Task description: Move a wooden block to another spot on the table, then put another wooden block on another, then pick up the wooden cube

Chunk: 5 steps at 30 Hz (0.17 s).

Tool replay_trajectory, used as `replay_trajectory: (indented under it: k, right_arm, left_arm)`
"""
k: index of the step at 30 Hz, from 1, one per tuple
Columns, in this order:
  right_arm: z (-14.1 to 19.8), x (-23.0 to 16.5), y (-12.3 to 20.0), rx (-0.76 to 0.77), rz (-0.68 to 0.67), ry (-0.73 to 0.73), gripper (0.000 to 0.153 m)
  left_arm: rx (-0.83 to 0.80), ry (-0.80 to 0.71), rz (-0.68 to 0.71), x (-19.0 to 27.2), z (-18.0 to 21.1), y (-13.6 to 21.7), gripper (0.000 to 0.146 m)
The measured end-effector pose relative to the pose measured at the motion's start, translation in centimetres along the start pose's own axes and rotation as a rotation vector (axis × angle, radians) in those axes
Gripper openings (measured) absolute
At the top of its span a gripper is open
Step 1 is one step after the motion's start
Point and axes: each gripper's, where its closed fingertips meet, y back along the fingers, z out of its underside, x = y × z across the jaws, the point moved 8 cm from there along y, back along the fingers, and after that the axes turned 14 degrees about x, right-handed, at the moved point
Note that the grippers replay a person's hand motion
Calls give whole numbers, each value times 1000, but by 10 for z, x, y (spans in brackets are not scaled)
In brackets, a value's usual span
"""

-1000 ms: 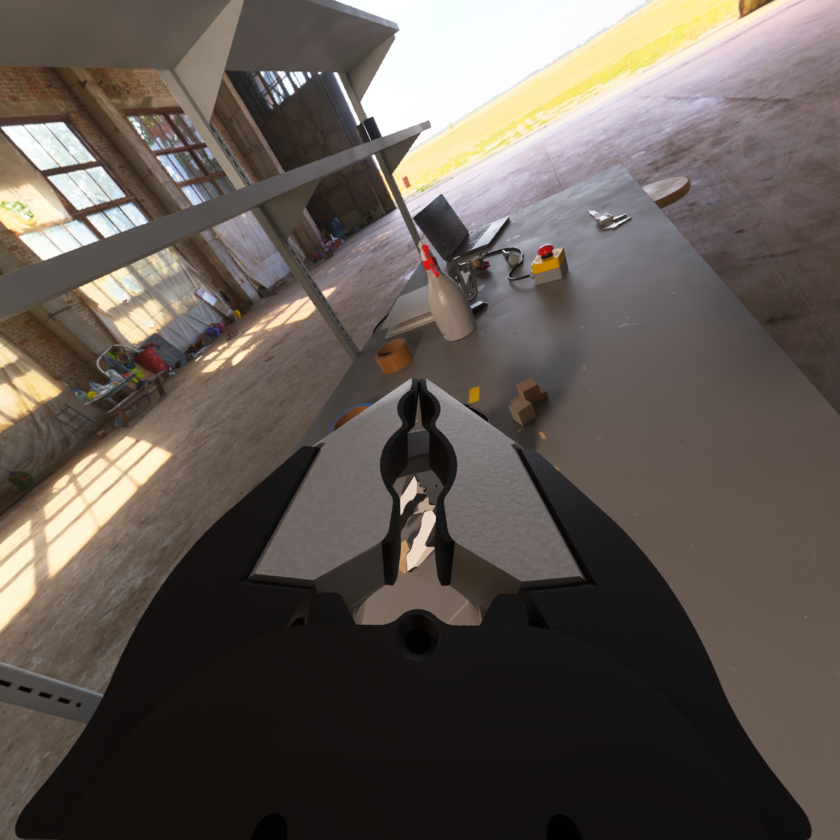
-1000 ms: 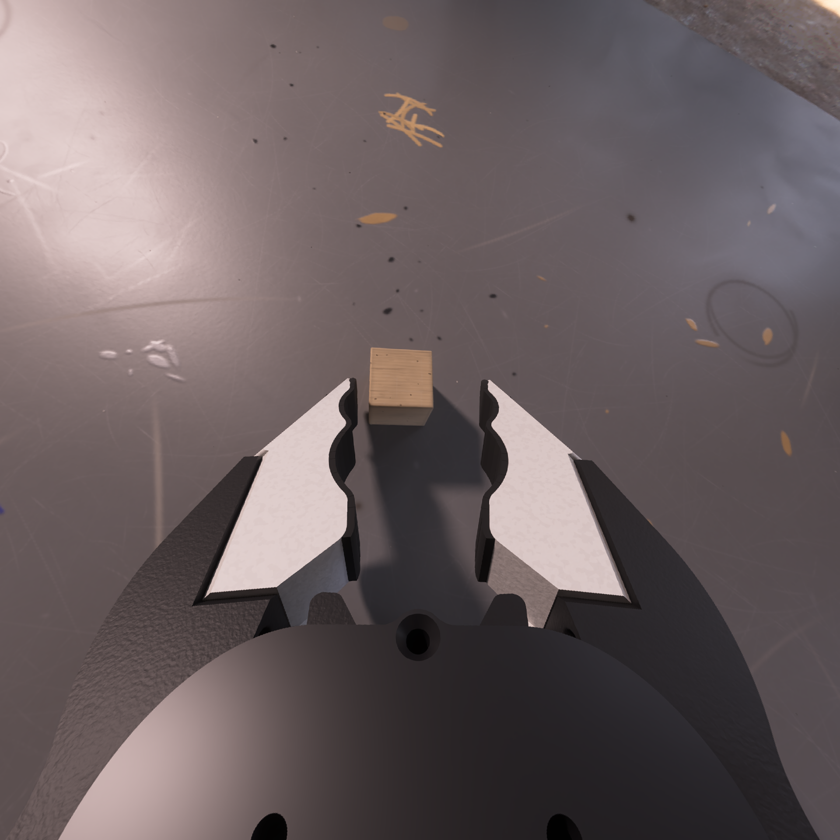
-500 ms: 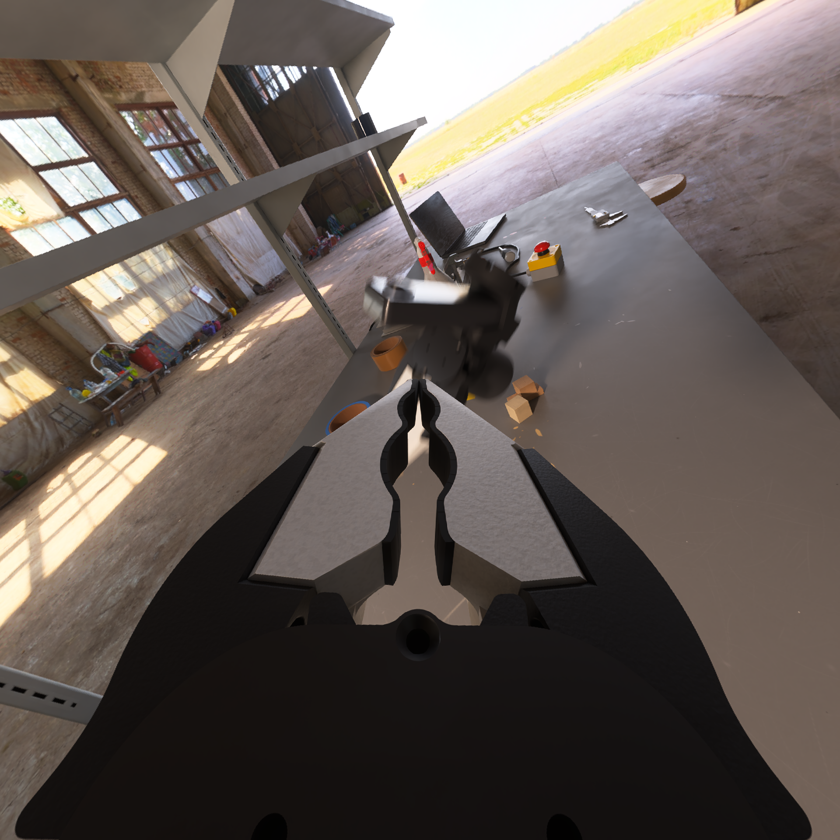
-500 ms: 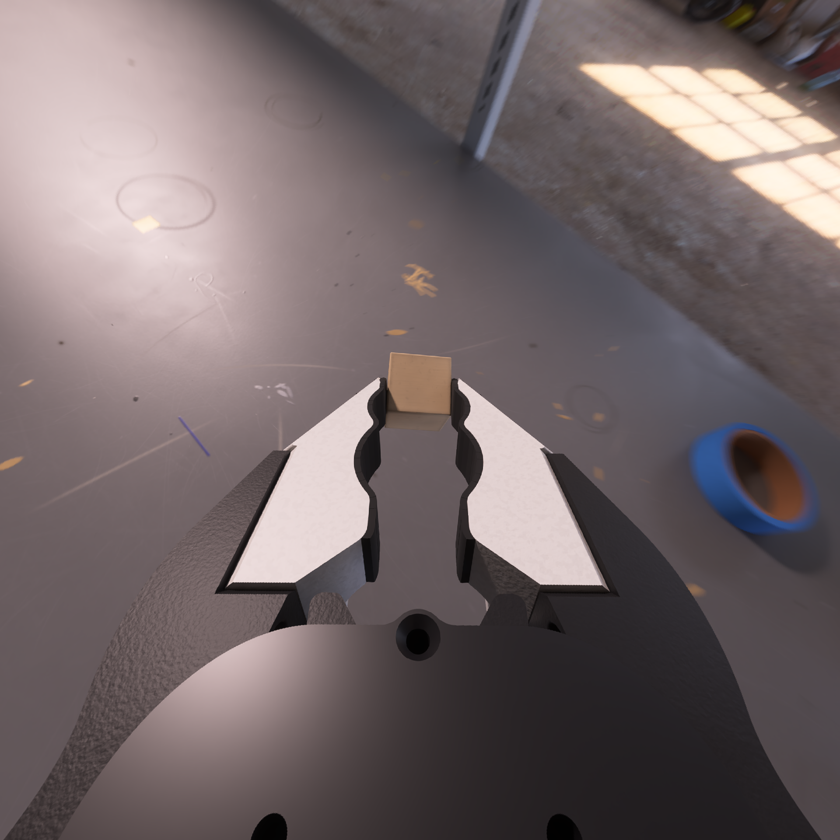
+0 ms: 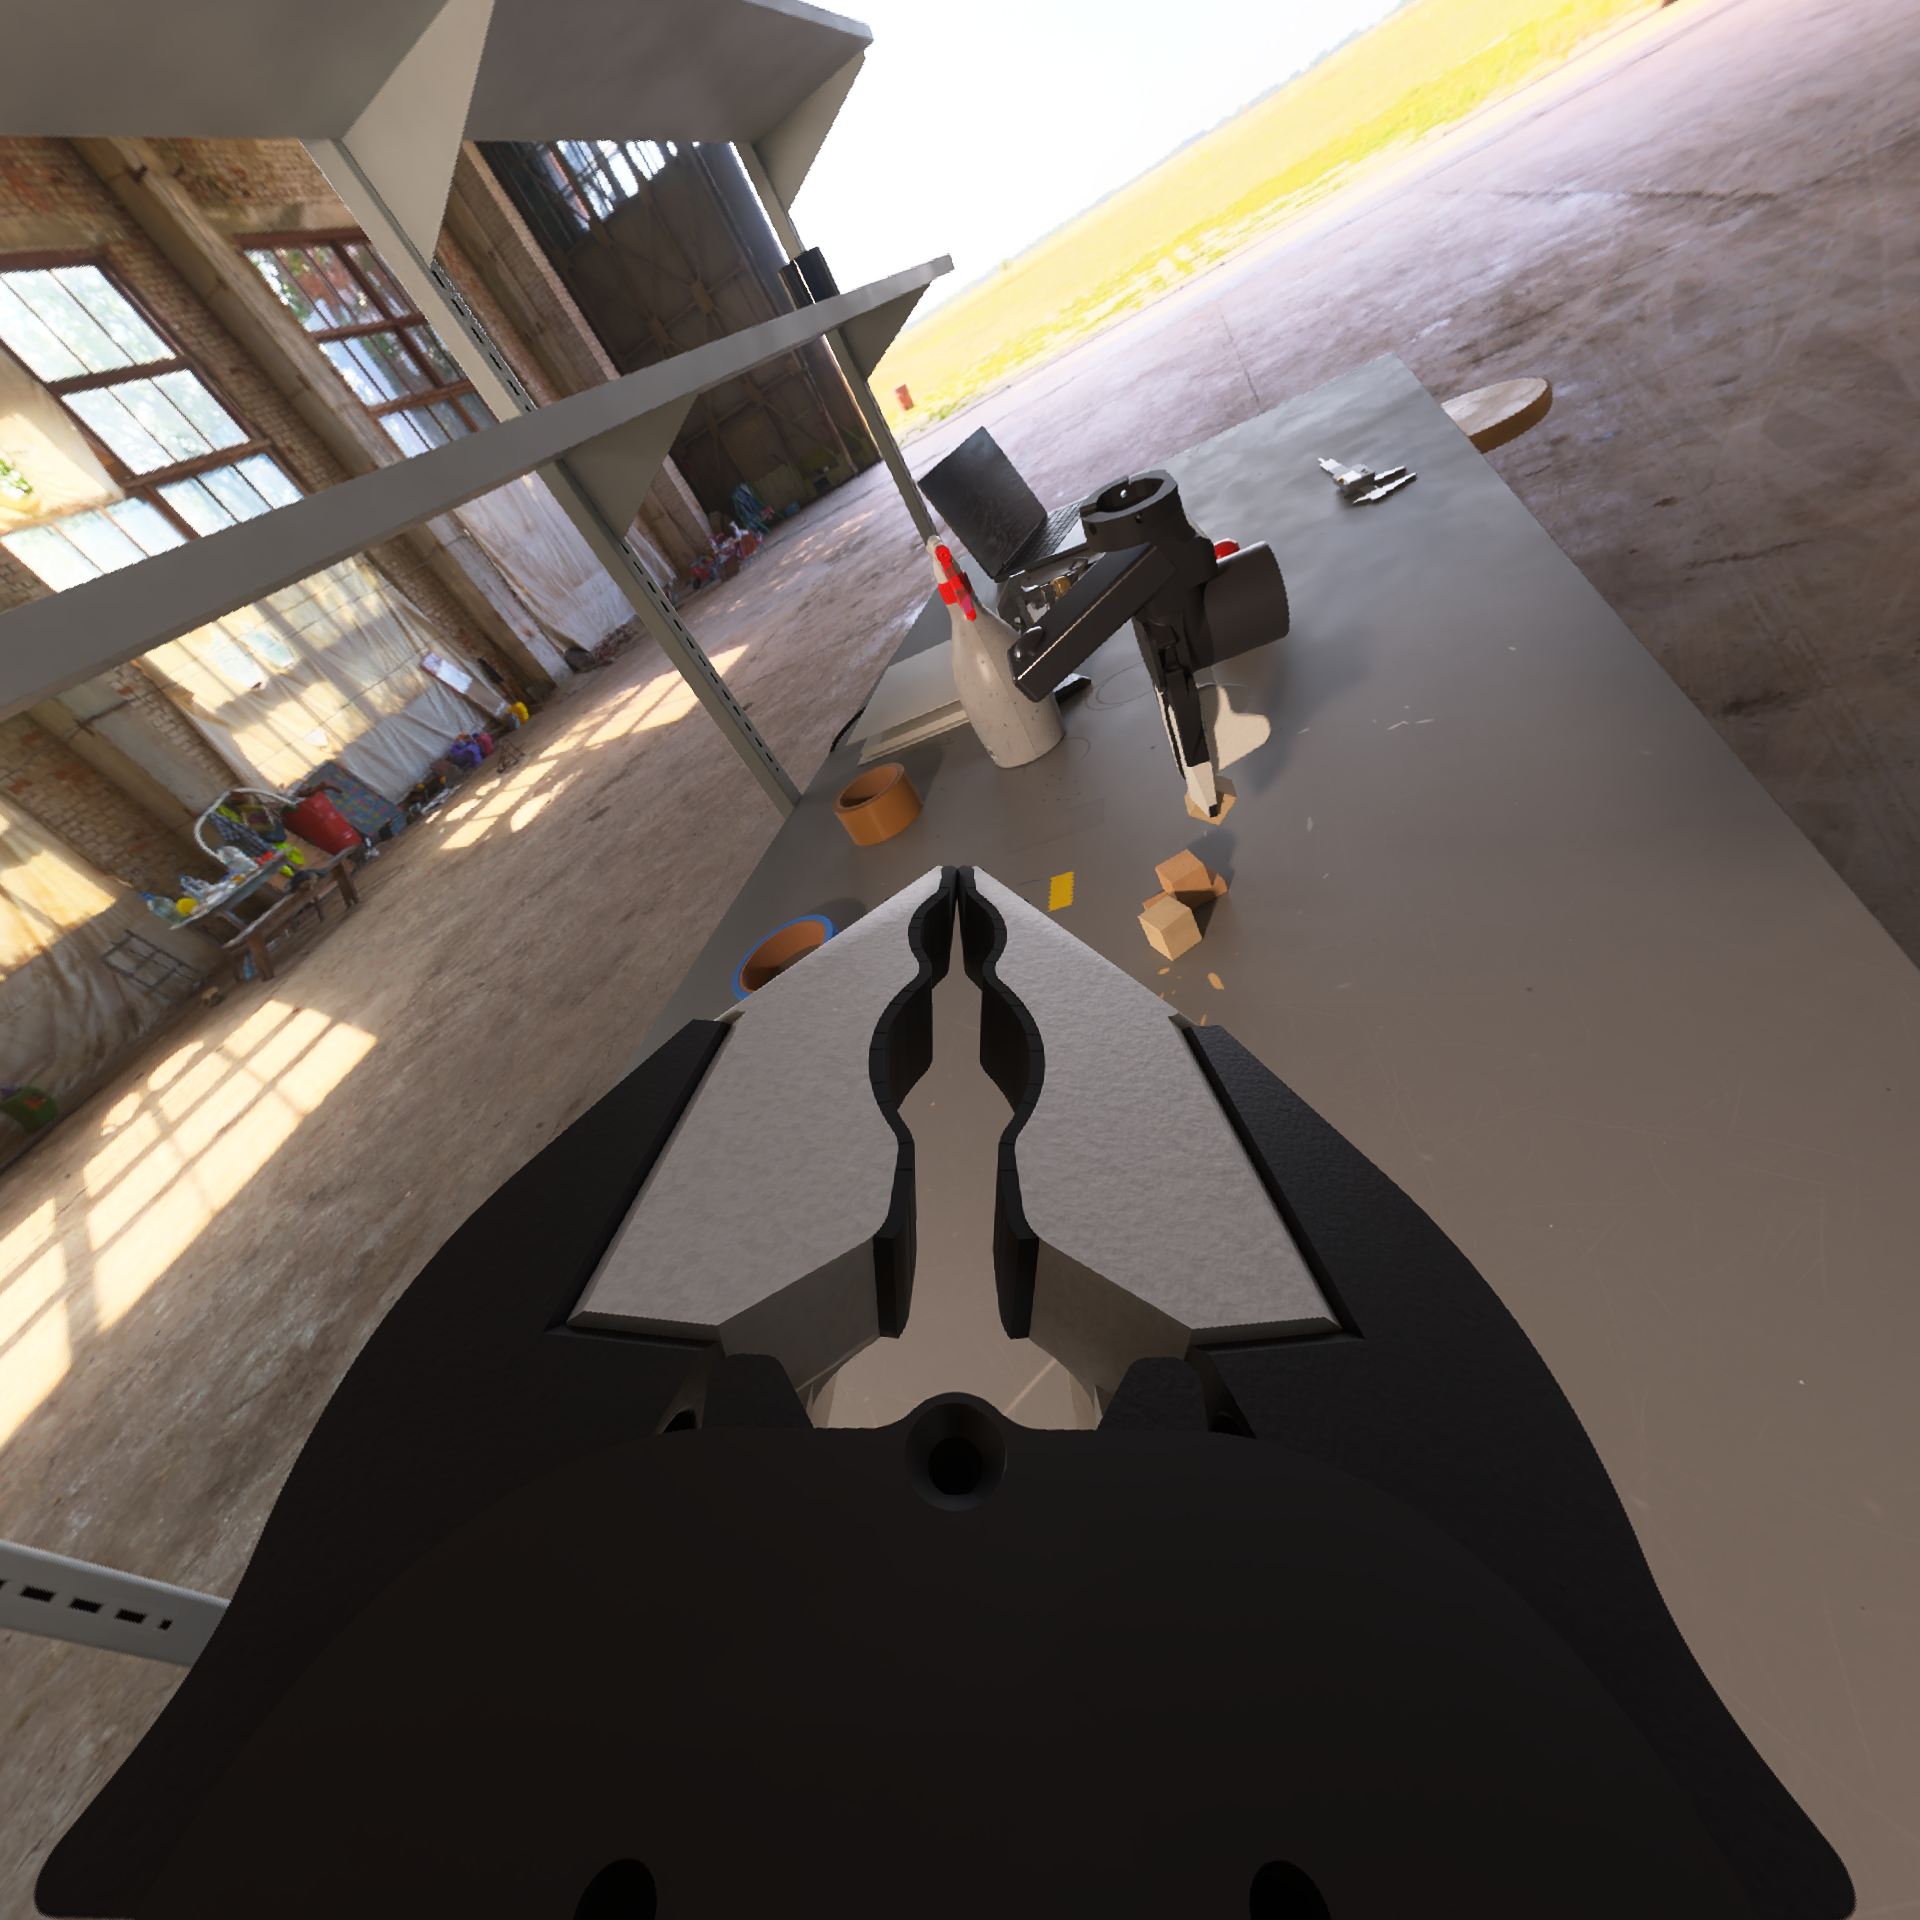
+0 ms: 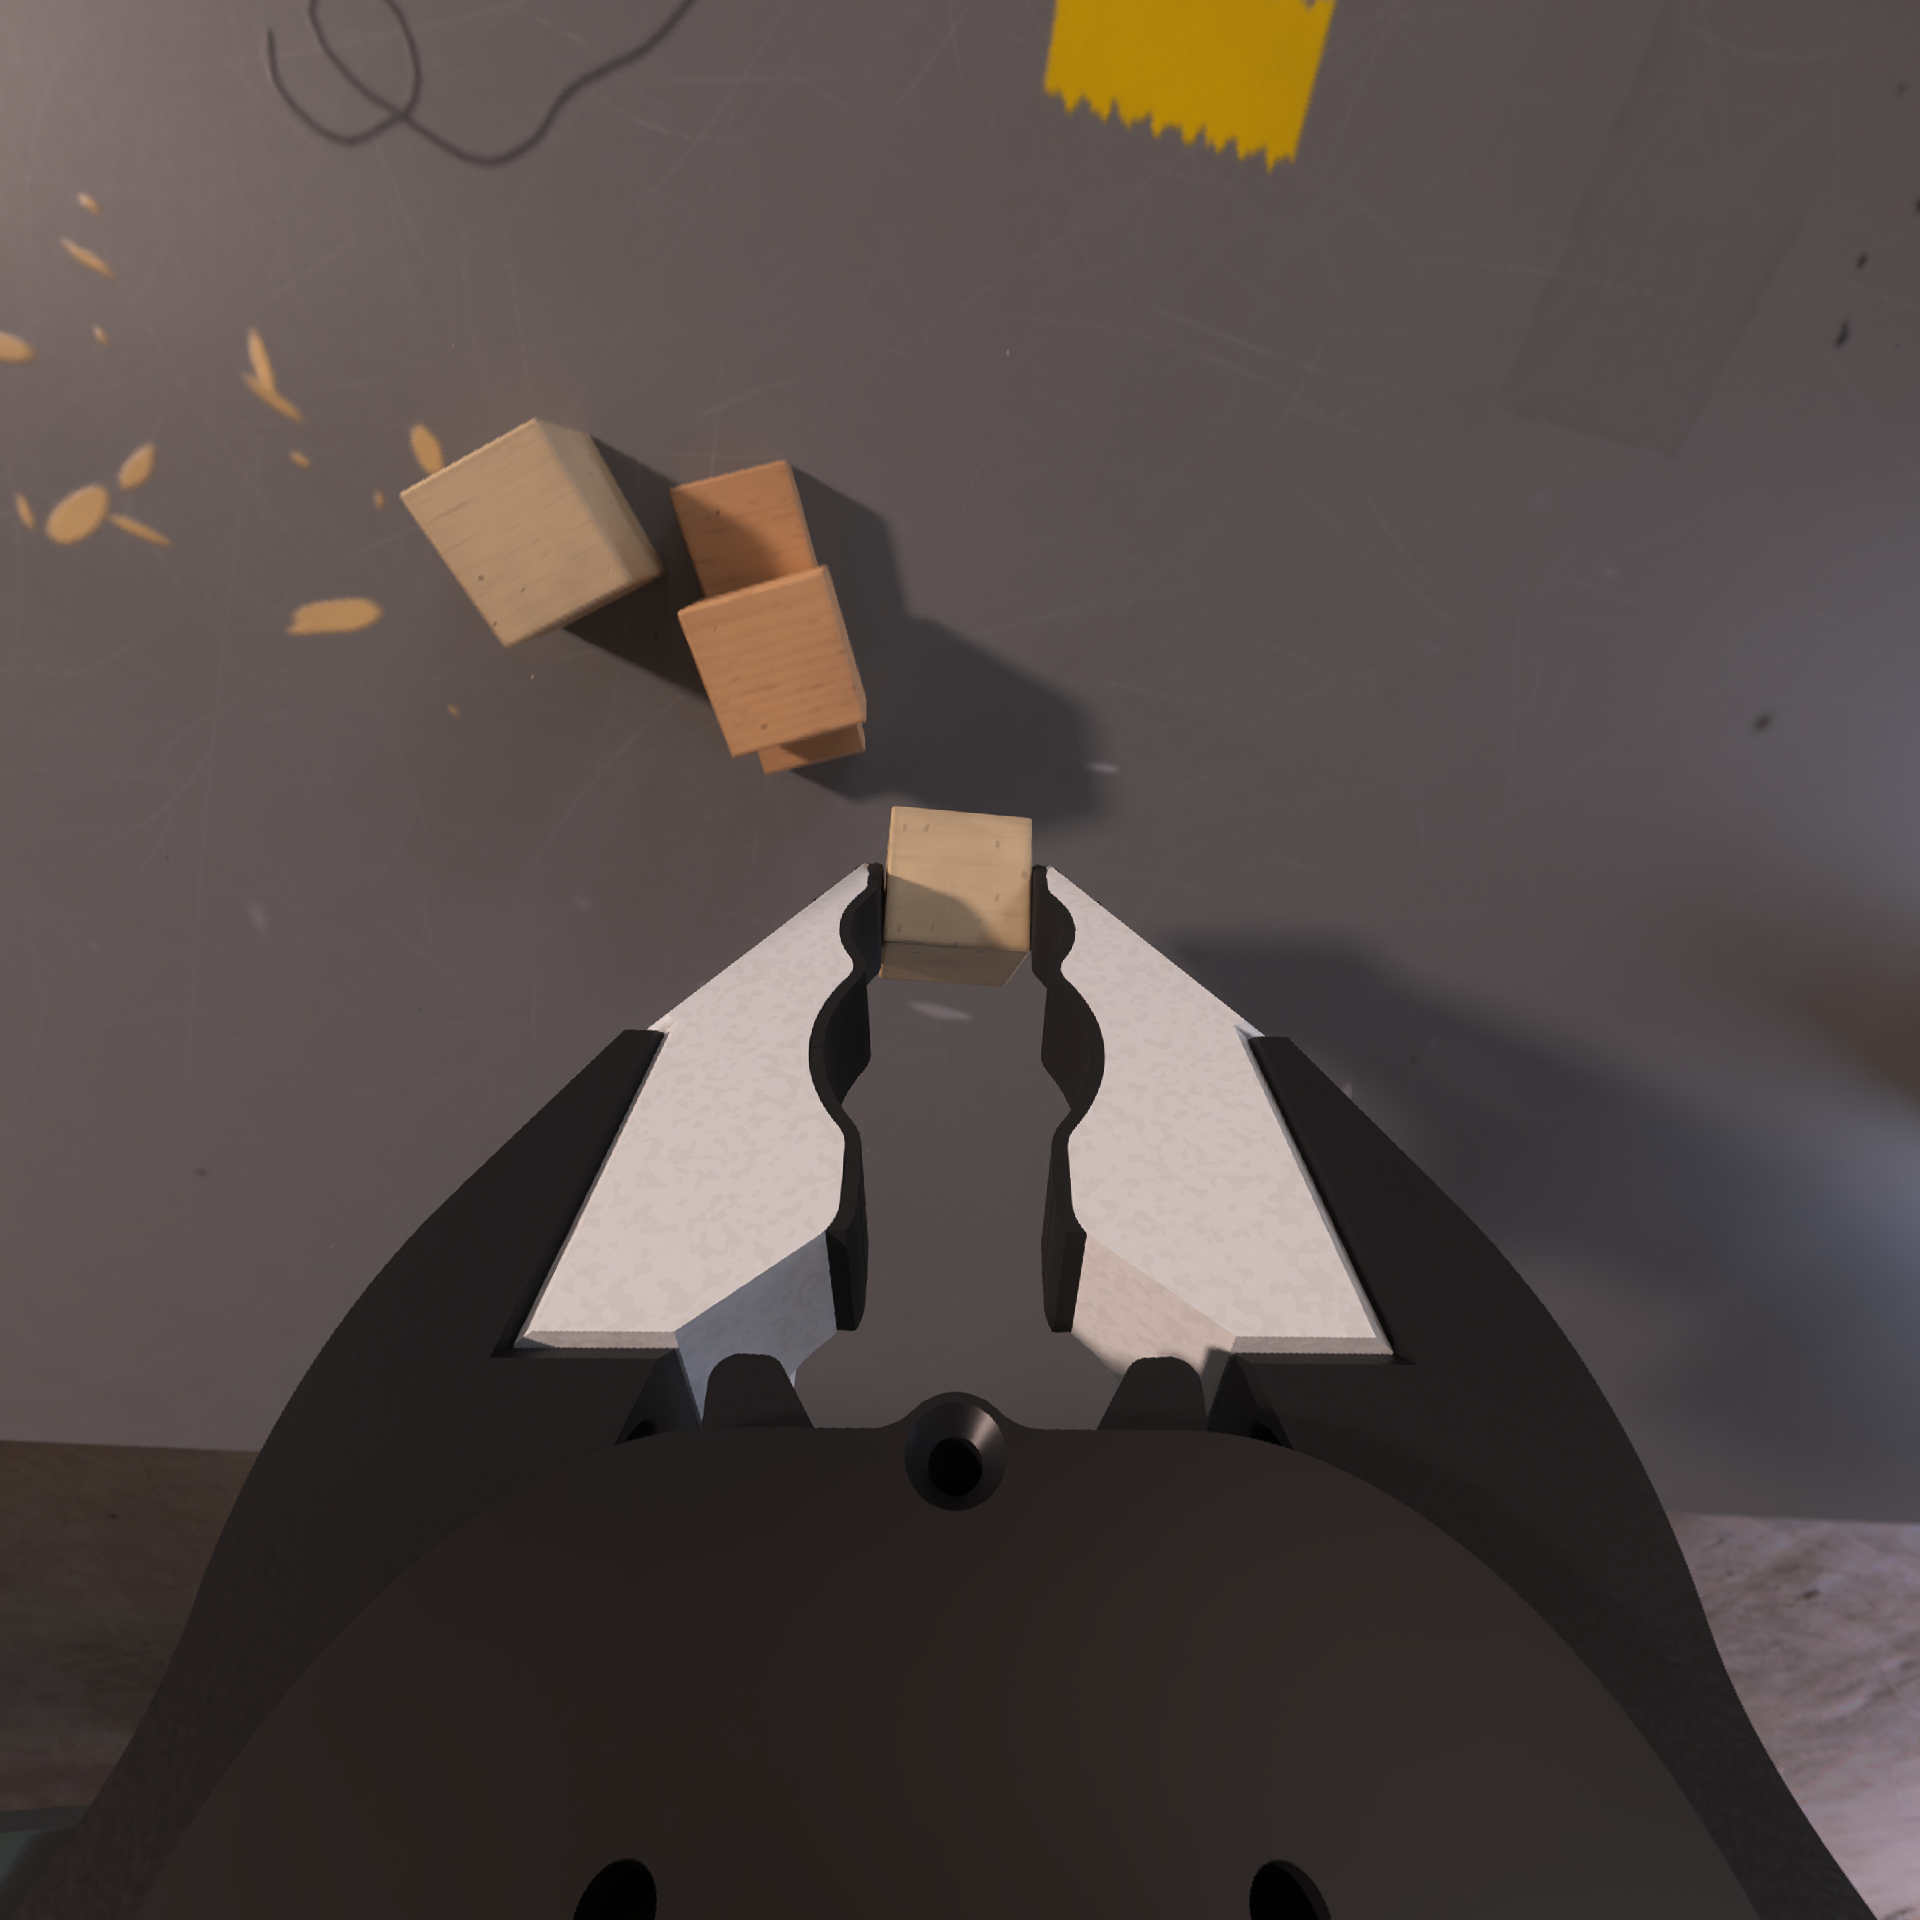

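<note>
My right gripper (image 6: 958, 914) is shut on a small pale wooden cube (image 6: 958, 883) and holds it above the grey table (image 6: 1351, 623). Below it lie a pale wooden block (image 6: 530, 530) and an orange-brown block (image 6: 774, 660) stacked on another orange-brown block (image 6: 743, 525). In the left wrist view the right gripper (image 5: 1205, 795) hangs tilted with the cube (image 5: 1214, 808) at its tips, just beyond the blocks (image 5: 1179, 904). My left gripper (image 5: 956, 883) is shut and empty, low over the table's near left part.
A yellow tape scrap (image 6: 1184, 73) and wood chips (image 6: 83, 514) mark the table. A brown tape roll (image 5: 878, 802), a blue tape roll (image 5: 784, 951), a white spray bottle (image 5: 997, 686), a laptop (image 5: 987, 504) and keys (image 5: 1361, 480) lie farther off. Shelf posts (image 5: 675, 634) stand along the left edge.
My right gripper closed on the cube, lifted it and carried it across the table to just above the stacked blocks. My left gripper stayed shut and almost still.
</note>
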Motion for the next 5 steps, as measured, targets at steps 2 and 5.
replay_trajectory:
  k: [2,5]
  right_arm:
    - [-3,1,-7,15,-3,11,28]
    - [-6,0,-13,-1,-8,25,28]
  left_arm:
    - [-7,3,1,0,2,-1,0]
    - [-15,8,1,-1,4,-3,0]
